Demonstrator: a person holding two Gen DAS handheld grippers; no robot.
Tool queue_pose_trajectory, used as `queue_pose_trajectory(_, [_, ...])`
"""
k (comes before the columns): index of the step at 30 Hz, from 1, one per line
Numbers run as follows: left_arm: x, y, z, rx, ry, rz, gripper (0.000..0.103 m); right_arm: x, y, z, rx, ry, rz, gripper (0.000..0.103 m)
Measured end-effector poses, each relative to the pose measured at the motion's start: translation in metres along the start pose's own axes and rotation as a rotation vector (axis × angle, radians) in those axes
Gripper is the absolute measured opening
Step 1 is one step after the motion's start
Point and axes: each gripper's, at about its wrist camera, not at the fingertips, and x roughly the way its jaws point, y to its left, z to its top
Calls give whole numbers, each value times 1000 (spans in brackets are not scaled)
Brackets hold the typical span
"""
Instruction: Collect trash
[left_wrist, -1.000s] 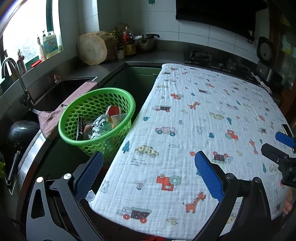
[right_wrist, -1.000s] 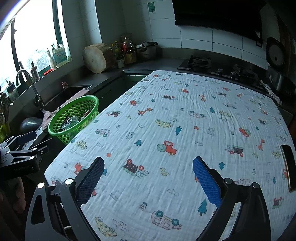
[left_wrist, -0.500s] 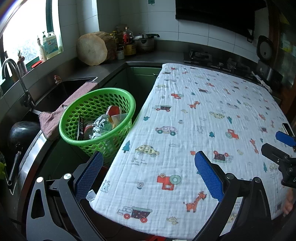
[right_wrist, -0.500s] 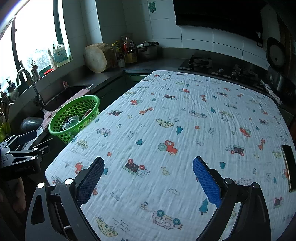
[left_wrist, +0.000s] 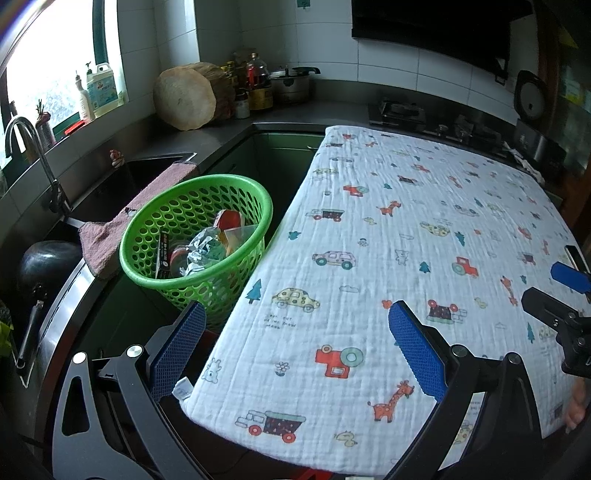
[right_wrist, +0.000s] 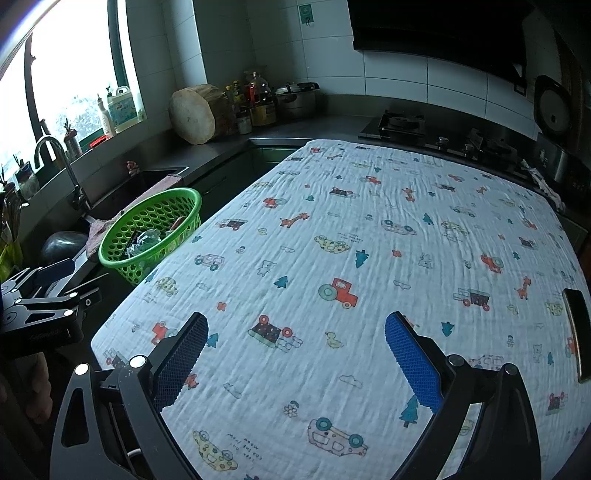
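Note:
A green perforated basket (left_wrist: 255, 197) stands left of the table and holds trash: crumpled foil (left_wrist: 201, 251), a red-lidded cup (left_wrist: 227, 221) and a dark packet (left_wrist: 162, 254). It also shows in the right wrist view (right_wrist: 110, 254). My left gripper (left_wrist: 295, 339) is open and empty over the table's near left corner, right of the basket. My right gripper (right_wrist: 295, 343) is open and empty above the cloth-covered table (right_wrist: 369, 236). The right gripper also shows at the right edge of the left wrist view (left_wrist: 561, 295); the left gripper shows at the left edge of the right wrist view (right_wrist: 48, 299).
A sink (left_wrist: 110, 188) with a tap (left_wrist: 33, 155) and a pink towel (left_wrist: 129, 218) lies behind the basket. A dark phone (right_wrist: 578, 332) lies on the table's right edge. A wooden block (left_wrist: 188, 98), bottles and a pot line the back counter by the stove (left_wrist: 413, 114).
Both views shifted only slightly. The basket sits a little higher and further right in the left wrist view. Both grippers stay open and empty.

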Motion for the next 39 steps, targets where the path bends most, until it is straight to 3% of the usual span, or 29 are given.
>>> queue_pose_trajectory(39, [2, 7, 0, -15, 0, 36, 98, 2, 12, 0, -24, 1, 14, 94])
